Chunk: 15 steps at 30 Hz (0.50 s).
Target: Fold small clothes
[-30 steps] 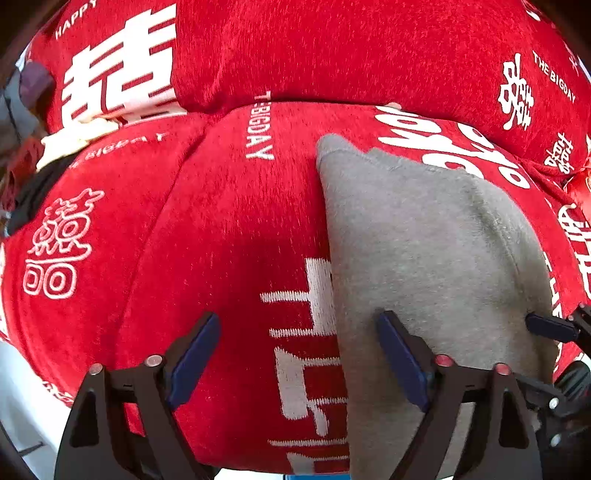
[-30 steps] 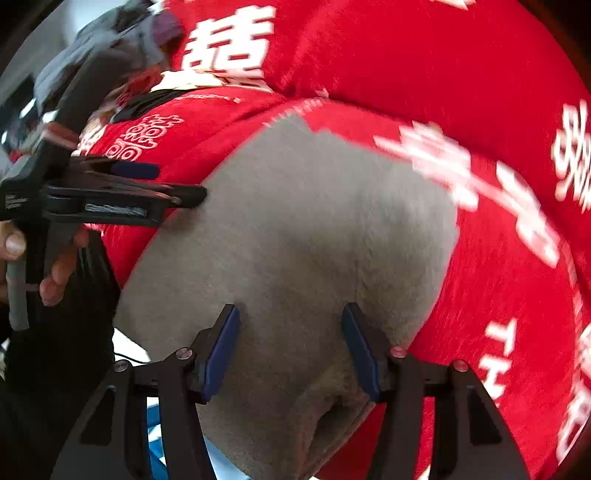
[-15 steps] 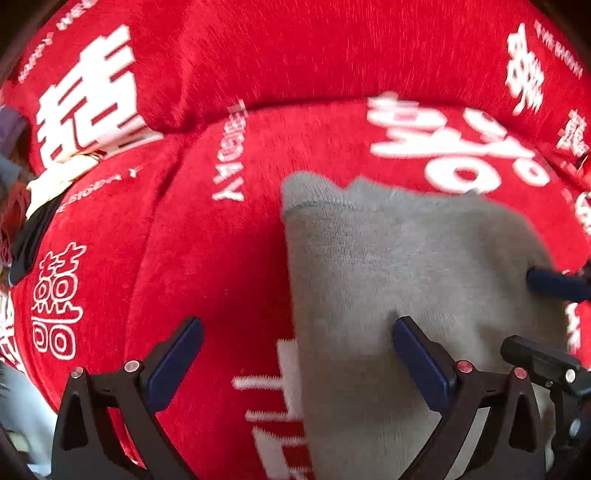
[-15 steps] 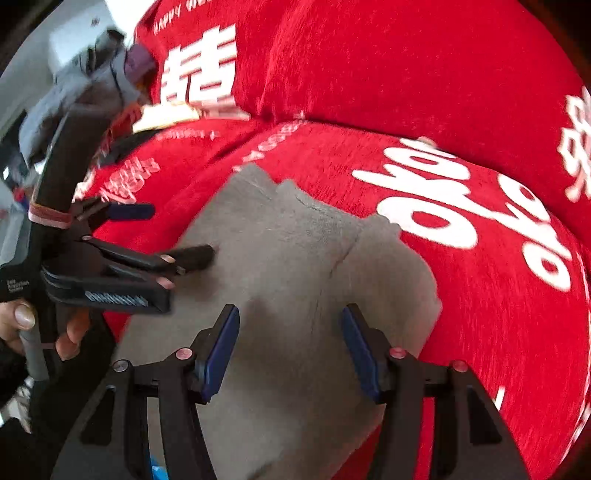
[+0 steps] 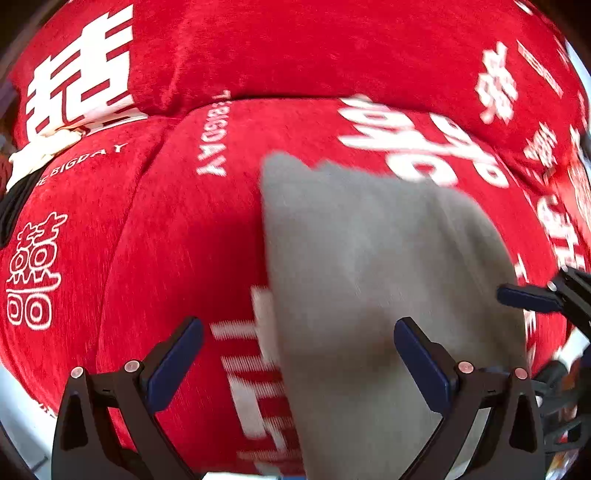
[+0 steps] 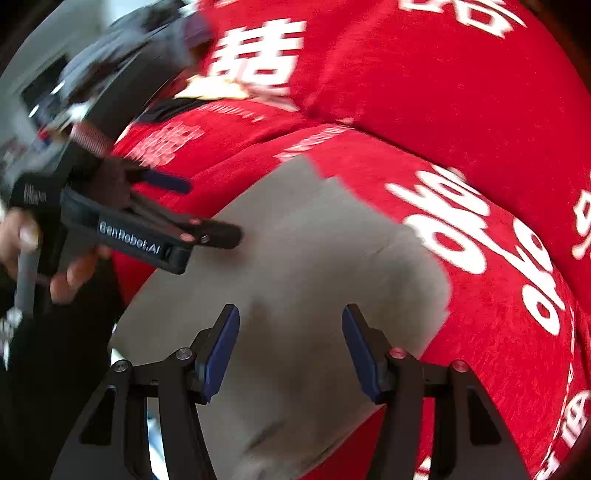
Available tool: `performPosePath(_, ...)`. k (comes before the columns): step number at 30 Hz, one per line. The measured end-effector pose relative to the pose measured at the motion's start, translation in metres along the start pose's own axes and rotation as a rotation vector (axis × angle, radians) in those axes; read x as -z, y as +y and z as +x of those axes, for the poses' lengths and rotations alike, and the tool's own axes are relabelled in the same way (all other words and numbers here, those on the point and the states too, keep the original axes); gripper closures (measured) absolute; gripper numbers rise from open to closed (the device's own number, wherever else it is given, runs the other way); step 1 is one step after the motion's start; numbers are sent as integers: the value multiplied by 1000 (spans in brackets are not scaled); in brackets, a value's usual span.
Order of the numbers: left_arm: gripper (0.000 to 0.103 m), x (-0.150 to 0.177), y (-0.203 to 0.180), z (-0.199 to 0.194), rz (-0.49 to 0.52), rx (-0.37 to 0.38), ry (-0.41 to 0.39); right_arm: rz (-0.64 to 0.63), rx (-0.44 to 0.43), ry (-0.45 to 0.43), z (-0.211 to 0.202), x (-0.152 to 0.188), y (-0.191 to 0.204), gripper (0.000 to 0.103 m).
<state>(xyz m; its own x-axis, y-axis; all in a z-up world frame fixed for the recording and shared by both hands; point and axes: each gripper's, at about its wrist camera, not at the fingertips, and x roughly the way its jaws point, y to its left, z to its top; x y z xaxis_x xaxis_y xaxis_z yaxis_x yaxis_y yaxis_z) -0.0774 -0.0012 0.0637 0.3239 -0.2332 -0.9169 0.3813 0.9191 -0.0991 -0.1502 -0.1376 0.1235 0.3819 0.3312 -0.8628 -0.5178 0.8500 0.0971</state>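
A folded grey garment [image 5: 369, 266] lies flat on the red seat cushion [image 5: 166, 240], which is printed with white characters. My left gripper [image 5: 297, 354] hovers over the garment's left edge, jaws wide open: one pad is over the red cover, the other over the grey cloth, and nothing is gripped. Above the grey garment [image 6: 314, 266] my right gripper [image 6: 290, 347] is open with only the cloth lying beneath its pads. The left gripper [image 6: 199, 208], held by a hand [image 6: 22, 236], shows at the left of the right wrist view. One of the right gripper's fingers [image 5: 528, 295] shows at the right edge.
The red backrest cushion [image 5: 295, 48] rises behind the seat. Cream and black clothes [image 6: 210, 92] lie at the seat's far left, with a grey pile [image 6: 140, 33] behind them. The seat's front edge and pale floor [image 5: 14, 417] are just below the grippers.
Both grippers have drawn back a little from the grey garment, and the right one has rolled. The left jaws stand slightly wider than a second ago. The garment lies as before.
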Motion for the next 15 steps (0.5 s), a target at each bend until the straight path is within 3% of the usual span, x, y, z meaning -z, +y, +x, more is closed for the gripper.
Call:
performPosePath(3, 0, 22, -13, 7, 65, -49, 16, -62, 44, 73, 10, 25, 14, 41)
performPosePath(8, 0, 37, -16, -11, 44, -75, -5, -16, 111, 40, -13, 55, 11, 41)
performPosePath(12, 0, 50, -34, -25, 106, -87, -47, -54, 139, -19, -39, 59, 40, 41)
performPosePath(15, 0, 57, -41, -25, 116, -73, -44, -102, 179, -28, -34, 59, 62, 41)
